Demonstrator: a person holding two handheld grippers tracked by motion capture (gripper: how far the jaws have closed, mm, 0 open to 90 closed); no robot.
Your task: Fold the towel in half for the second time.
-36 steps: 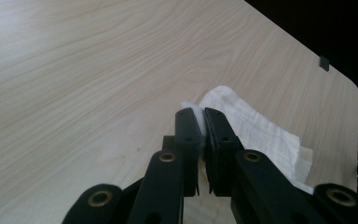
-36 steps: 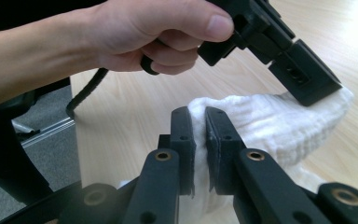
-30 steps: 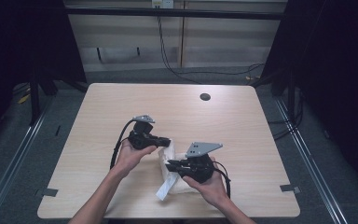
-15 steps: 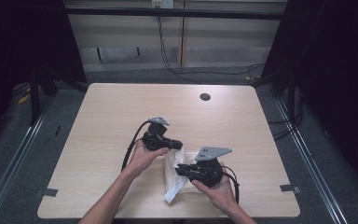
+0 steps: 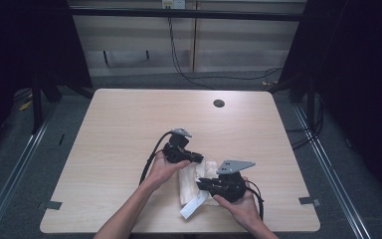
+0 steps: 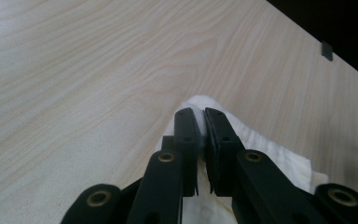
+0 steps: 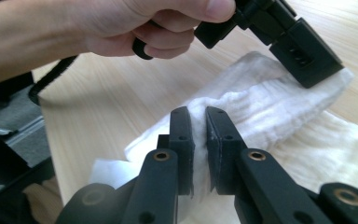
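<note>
A white folded cloth (image 5: 190, 180) lies on the wooden table (image 5: 119, 129), near its front edge. My left gripper (image 5: 198, 159) is shut on the cloth's far corner, and a thin strip of cloth (image 6: 261, 144) shows between the nearly touching jaws of the left gripper (image 6: 202, 127). My right gripper (image 5: 202, 183) comes in from the right and is shut on a raised fold of the cloth (image 7: 270, 102), as the right gripper (image 7: 198, 122) view shows. Farther off there, the left gripper (image 7: 307, 56) presses on the cloth's corner under a hand (image 7: 144, 23).
A small dark hole (image 5: 219, 103) sits in the table near its far edge. Grey tape marks (image 5: 309, 201) lie at the front corners. A white flap of the cloth (image 5: 191, 209) points toward the front edge. Dark floor and rails surround the table.
Both hands have moved to the right and a little toward the front edge, carrying the cloth with them. Both grippers stay pinched on it.
</note>
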